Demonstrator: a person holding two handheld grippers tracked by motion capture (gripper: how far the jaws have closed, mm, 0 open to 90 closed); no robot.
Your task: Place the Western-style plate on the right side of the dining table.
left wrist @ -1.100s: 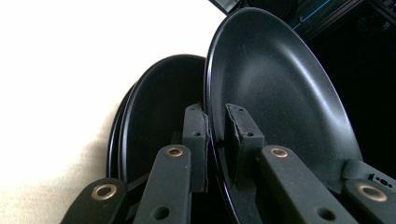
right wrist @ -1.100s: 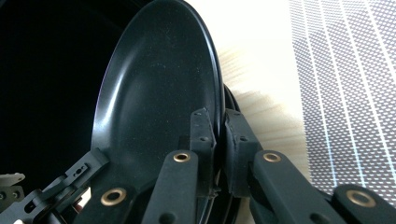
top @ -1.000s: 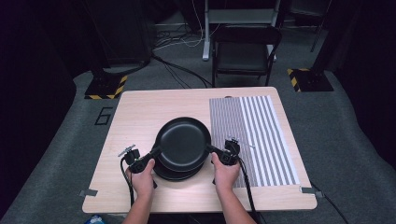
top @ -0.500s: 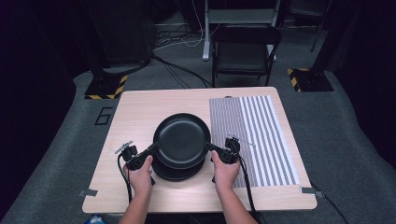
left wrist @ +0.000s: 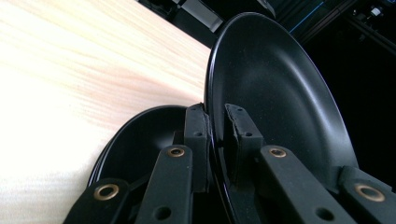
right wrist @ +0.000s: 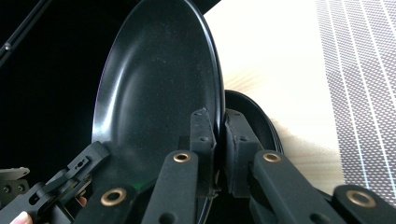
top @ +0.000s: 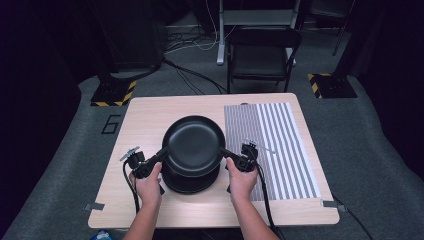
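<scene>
The tabletop [top: 150, 120] is a pale wooden slab standing on grey carpet, with a dark folding chair [top: 262, 55] behind its far edge. A striped mat [top: 280, 145] of fine grey and white lines covers the right part of the wood, from near the far edge almost to the near one.

Just left of that mat, near the middle of the tabletop, sits a stack of black plates [top: 192, 181]. Above it hangs one black plate [top: 194, 145], clear of the stack and roughly level, held by its rim from both sides. In the high view it hides most of the stack beneath, so I cannot count how many plates lie there.

The person's forearms come in from the near edge. The left claw [top: 162, 152] bites the plate's left rim; in the left gripper view its two black jaws are closed on the thin edge [left wrist: 215, 140], one pad on each face, with the topmost plate of the stack [left wrist: 140, 140] visible below. The right claw [top: 225, 152] grips the opposite rim likewise; the right gripper view shows its pads pinched on the edge [right wrist: 218, 135], with the left claw at the plate's far side.

A cable [top: 265, 195] trails back from the right claw.
</scene>
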